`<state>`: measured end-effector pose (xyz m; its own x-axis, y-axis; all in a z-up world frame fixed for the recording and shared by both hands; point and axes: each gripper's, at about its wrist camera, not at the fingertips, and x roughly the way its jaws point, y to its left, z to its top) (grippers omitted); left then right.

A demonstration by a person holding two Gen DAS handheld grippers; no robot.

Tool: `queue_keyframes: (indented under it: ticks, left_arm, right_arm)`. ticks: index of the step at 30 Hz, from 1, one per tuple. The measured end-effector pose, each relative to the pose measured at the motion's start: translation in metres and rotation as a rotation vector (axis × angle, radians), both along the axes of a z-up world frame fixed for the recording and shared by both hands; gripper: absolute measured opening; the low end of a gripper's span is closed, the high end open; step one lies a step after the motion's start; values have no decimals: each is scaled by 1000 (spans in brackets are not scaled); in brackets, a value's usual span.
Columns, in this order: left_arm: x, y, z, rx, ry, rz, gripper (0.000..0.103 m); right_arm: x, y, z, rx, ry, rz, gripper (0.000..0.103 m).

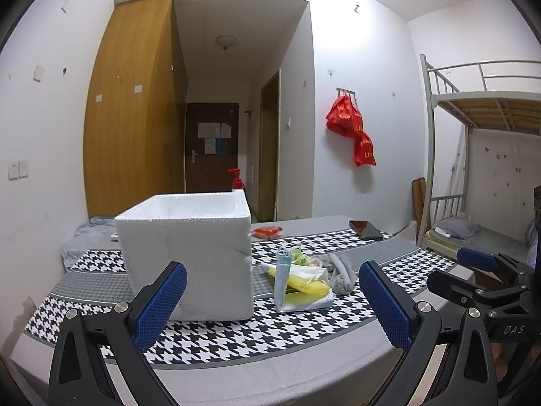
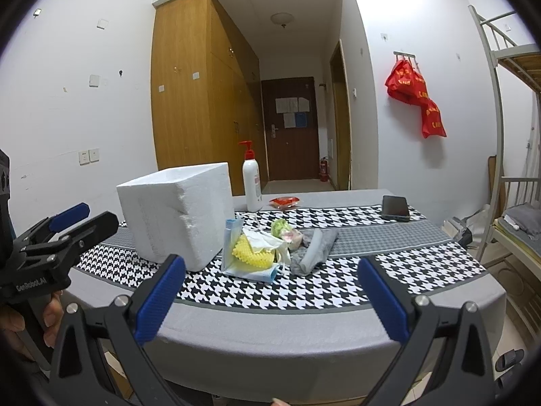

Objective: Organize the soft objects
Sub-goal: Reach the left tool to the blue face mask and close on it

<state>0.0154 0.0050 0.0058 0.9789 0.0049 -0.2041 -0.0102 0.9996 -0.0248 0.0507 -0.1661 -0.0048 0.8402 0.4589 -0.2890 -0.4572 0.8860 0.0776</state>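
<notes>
Wide-open right claw [image 2: 270, 299] faces soft pile [image 2: 270, 247] beside foam box [image 2: 177, 216].

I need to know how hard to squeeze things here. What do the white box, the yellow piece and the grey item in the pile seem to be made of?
White box: looks like expanded foam, matte and grainy, with crumbled chips along one edge.
Yellow piece: probably soft foam or sponge, with a bumpy waffle surface.
Grey item: seems knitted fabric, likely a sock, limp and creased with a paler cuff.

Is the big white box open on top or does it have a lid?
Open. The white foam box shows a bare rim and hollow inside, no lid.
</notes>
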Motion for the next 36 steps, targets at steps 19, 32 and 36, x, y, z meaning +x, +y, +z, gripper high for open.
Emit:
queue_keyframes:
  ticks: [19,32,36]
  left_arm:
    - [59,-15,-12,24,122,-91,102]
    - [116,-35,-37,30,273,-150,102]
    - [128,-38,-41,32,300,-169,102]
  right_arm:
    - [49,-10,-6,-10,80,-56,103]
    - [84,-21,-21,-2,150,-91,103]
    - [94,-26,-27,1,172,-103,103]
